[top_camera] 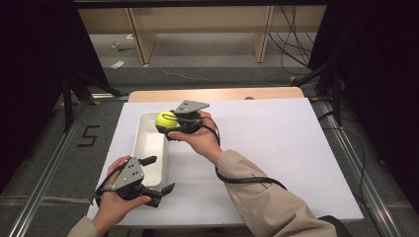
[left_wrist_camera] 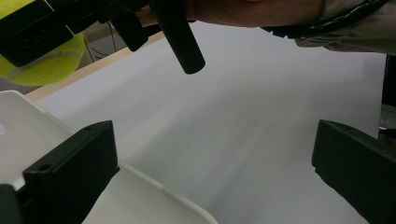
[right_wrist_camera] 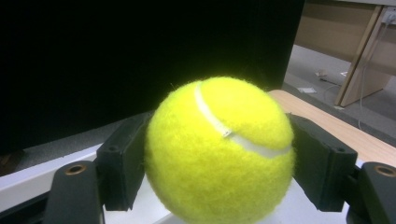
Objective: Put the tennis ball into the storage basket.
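High view showed the right gripper (top_camera: 170,123) squeezing the ball (top_camera: 166,120) above the tray's (top_camera: 148,143) 12 o'clock end. At 7 o'clock, the left gripper (top_camera: 159,174) gaped empty. Loosening early could bounce the ball out.

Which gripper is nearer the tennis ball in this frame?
Right. The right gripper is shut on the tennis ball, above the white tray's far end. The left gripper sits open at the tray's near end, apart from the ball.
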Demonstrator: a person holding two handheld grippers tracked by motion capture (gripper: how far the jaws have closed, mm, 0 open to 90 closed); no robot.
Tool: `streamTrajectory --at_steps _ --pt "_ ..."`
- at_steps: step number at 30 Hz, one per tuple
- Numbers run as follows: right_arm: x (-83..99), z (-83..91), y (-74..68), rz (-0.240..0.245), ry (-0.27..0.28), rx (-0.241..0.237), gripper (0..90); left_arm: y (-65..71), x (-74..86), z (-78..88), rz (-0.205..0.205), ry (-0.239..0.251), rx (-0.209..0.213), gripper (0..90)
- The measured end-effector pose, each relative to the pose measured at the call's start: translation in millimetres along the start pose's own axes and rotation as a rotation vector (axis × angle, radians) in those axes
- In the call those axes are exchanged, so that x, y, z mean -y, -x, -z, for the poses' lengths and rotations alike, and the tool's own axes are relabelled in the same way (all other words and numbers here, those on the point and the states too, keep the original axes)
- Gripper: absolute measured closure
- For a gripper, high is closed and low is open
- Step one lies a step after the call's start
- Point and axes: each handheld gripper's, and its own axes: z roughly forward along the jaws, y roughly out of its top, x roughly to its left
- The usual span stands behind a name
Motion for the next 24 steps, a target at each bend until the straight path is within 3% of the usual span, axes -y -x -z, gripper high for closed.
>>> streamTrajectory --at_steps 24 --pt "-4.9 -8.6 -3.8 0.006 0.002 -0.008 27.4 0.0 0.0 0.1 -0.001 0.000 0.001 0.0"
